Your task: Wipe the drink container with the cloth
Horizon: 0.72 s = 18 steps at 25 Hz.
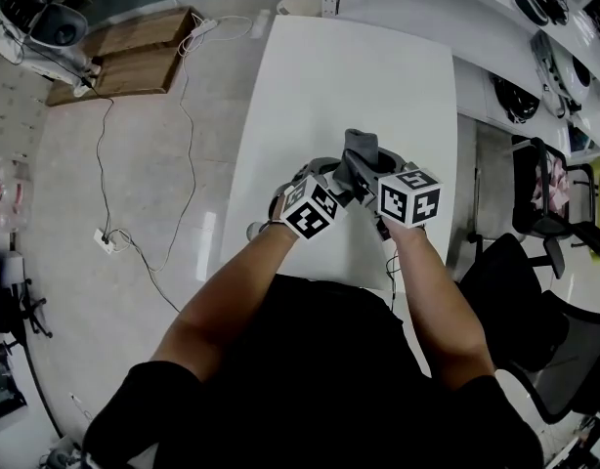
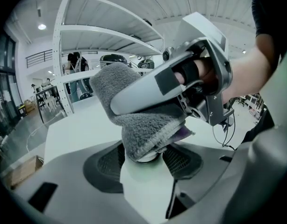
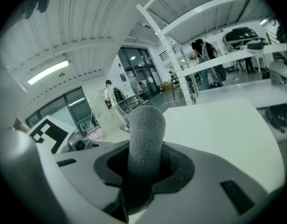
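We find the left gripper (image 2: 144, 164) with jaws wide, clamped on the white drink container (image 2: 142, 185); we judge it light, rigid, slippery, best held mid-body. The right gripper (image 3: 144, 171) pinches the grey cloth (image 3: 146, 134), soft and limp, folded just above the left fingers (image 2: 182, 160), apparently touching the container's top. The table (image 1: 378, 76) lies beyond.

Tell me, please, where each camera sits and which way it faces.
Head view: on the person's head, facing steeply down at the white table; both forearms, the left tool and the right tool show.
Left gripper view: on the left tool, facing along its jaws, which clamp the drink container; the right tool holds the grey cloth on its top.
Right gripper view: on the right tool, facing along its jaws, shut on the cloth; the left tool's marker cube shows.
Shared: all three show the cloth.
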Available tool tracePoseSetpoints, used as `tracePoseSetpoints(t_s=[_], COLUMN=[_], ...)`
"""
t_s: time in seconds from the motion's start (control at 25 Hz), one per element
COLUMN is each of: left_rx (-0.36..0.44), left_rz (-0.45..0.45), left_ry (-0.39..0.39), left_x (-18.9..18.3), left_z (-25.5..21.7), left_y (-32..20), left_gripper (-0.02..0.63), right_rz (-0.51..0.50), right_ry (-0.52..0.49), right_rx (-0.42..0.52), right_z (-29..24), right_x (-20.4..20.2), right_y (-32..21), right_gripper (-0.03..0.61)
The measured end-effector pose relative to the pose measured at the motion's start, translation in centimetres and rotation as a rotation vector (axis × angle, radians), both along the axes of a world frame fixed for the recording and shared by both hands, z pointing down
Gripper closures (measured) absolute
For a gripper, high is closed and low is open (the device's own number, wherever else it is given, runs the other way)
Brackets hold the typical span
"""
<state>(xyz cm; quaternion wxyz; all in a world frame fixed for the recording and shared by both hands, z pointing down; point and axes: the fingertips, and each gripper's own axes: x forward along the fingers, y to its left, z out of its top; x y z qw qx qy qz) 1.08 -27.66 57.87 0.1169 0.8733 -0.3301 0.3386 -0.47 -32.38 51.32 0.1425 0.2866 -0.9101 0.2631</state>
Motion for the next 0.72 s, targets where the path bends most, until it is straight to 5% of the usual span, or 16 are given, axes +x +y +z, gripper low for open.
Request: tracePoseSetpoints(t_s=[0.24,0.72], left_rx=[0.02,-0.004], left_rz=[-0.004,-0.028], left_ry=[-0.011,-0.032], left_x=[-0.4,-0.7], left_z=[0.0,0.1], left_y=[0.1,-0.1], left_gripper=[0.354,0.354], right_rz=[0.151,0.215], right_ry=[-0.15,-0.048], right_rx=[-0.155,-0.117], right_z=[0.9,2.8], right_x=[2.9,7.5], right_y=[-1.3,-1.1], right_gripper=[0.468,0.468])
